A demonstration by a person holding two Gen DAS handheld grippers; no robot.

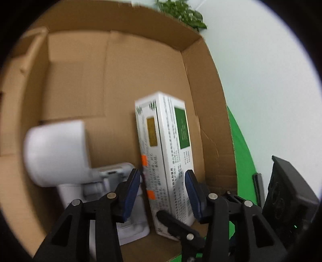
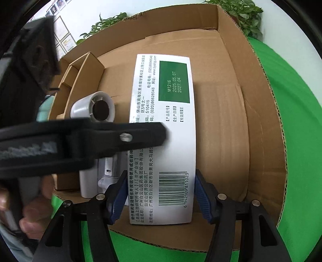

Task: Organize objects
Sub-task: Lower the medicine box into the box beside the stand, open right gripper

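Observation:
A white medicine box (image 1: 167, 141) with a green patch stands on end inside the open cardboard carton (image 1: 112, 80), next to a white hair dryer (image 1: 56, 153). My left gripper (image 1: 162, 174) straddles the box with its blue pads just off the two faces, so it is open. In the right wrist view my right gripper (image 2: 161, 175) is shut on the medicine box (image 2: 163, 141) at its barcode end, with the pads pressed on both long edges. One black finger (image 2: 140, 137) of the left gripper lies across the printed face. The hair dryer (image 2: 92, 108) lies to the left.
Small brown inner boxes (image 2: 80, 68) line the carton's (image 2: 231, 121) left wall. The carton sits on a green cloth (image 2: 291, 121). Leafy plants (image 2: 247, 16) stand behind it. A person's hand (image 2: 34, 211) holds the left gripper's handle at the lower left.

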